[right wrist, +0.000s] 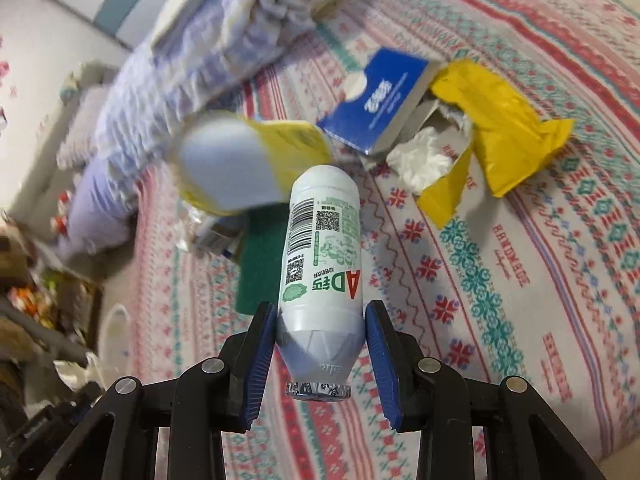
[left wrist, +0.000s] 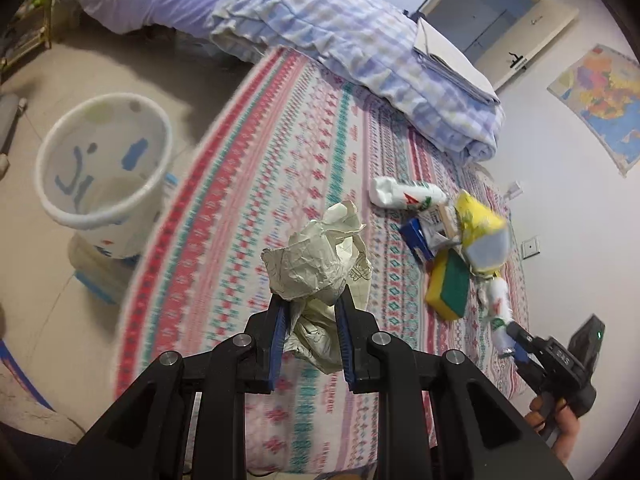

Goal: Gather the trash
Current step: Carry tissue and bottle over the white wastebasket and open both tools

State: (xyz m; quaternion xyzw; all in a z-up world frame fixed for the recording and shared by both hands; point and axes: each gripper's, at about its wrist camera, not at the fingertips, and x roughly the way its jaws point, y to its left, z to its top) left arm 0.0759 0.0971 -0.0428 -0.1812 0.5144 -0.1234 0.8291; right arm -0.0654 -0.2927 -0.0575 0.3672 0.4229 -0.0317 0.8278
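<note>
Left hand-held gripper [left wrist: 310, 300] pinches crumpled paper [left wrist: 316, 264] above the bed [left wrist: 240, 184], right of the bin [left wrist: 106, 172]; right hand-held gripper [right wrist: 320, 320] clamps a bottle [right wrist: 322, 256]. Both probably go binward next.

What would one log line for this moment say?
left claw: shut on crumpled paper | right claw: shut on white bottle | bin: on floor, empty
</note>
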